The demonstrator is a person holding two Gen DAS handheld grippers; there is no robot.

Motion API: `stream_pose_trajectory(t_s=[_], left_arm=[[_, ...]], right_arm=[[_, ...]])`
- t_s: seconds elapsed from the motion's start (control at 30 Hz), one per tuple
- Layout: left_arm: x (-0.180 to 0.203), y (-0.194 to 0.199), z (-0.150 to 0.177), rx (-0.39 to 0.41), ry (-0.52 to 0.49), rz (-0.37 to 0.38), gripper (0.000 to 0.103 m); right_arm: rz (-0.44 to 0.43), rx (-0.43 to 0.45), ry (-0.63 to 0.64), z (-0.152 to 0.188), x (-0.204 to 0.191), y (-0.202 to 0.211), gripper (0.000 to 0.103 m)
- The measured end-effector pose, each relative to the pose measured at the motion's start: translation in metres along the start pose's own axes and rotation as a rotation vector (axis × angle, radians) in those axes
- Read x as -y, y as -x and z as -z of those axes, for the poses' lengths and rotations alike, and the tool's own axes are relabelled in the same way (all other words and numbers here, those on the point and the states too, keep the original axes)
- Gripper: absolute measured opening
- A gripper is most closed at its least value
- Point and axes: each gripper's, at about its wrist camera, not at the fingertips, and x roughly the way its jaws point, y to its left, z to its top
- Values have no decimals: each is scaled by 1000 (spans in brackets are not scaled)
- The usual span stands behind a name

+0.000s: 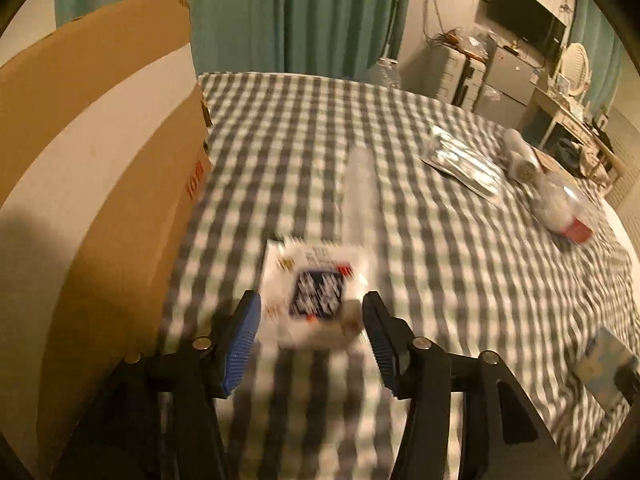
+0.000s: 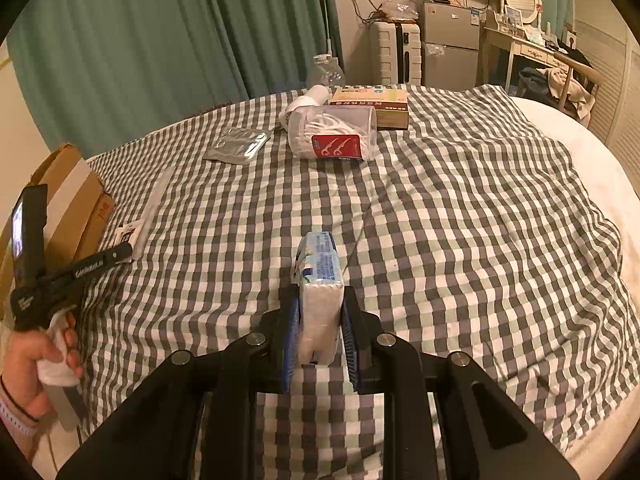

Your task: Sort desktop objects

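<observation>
In the left wrist view my left gripper is open, its blue pads on either side of a small white packet with a dark blue label lying on the checked cloth; the view is blurred. The packet also shows in the right wrist view, beside the left gripper. A cardboard box stands just to the left. My right gripper is shut on a blue and white tissue pack, held upright above the cloth. That pack and the right gripper show at the left wrist view's right edge.
A clear jar of floss picks with a red label lies on its side at the far end, with a silver foil pouch, a white roll and a flat medicine box. A long clear wrapper lies ahead of the packet.
</observation>
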Motion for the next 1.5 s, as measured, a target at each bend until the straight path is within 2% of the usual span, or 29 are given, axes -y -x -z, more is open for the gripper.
stream_pose_trajectory(t_s=[0.13, 0.2, 0.23, 0.27, 0.33, 0.43, 0.7, 0.83, 1.0, 1.13, 1.3, 1.5], left_arm=[[-5, -23, -7, -54, 17, 62, 75], [-2, -24, -8, -61, -5, 51, 74], [-1, -22, -7, -53, -18, 54, 64], [0, -19, -5, -43, -32, 61, 47], [3, -14, -4, -40, -52, 73, 44], [4, -3, 1, -32, -69, 77, 26], [5, 50, -2, 37, -59, 117, 23], [11, 77, -7, 53, -88, 145, 23], [17, 115, -11, 78, -129, 177, 23], [23, 143, -18, 77, -168, 183, 23], [20, 185, -31, 77, -155, 194, 23], [15, 231, -45, 98, -242, 212, 23]], right_arm=[[-10, 5, -14, -4, 7, -5, 19], [-11, 6, -21, -5, 10, -6, 20], [-11, 5, -23, -5, 11, -6, 20], [-10, 5, -25, -5, 11, -6, 20], [-7, 5, -25, -4, 11, -5, 20], [4, 7, -14, -3, 8, -3, 20], [25, 12, 9, 2, -4, 9, 20], [19, 32, 11, 0, -12, 24, 20], [-3, 101, 18, -9, -29, 57, 20], [-9, 110, 26, -8, -40, 73, 20], [-27, 132, 30, -8, -55, 101, 20], [-48, 201, 73, -20, -77, 142, 20]])
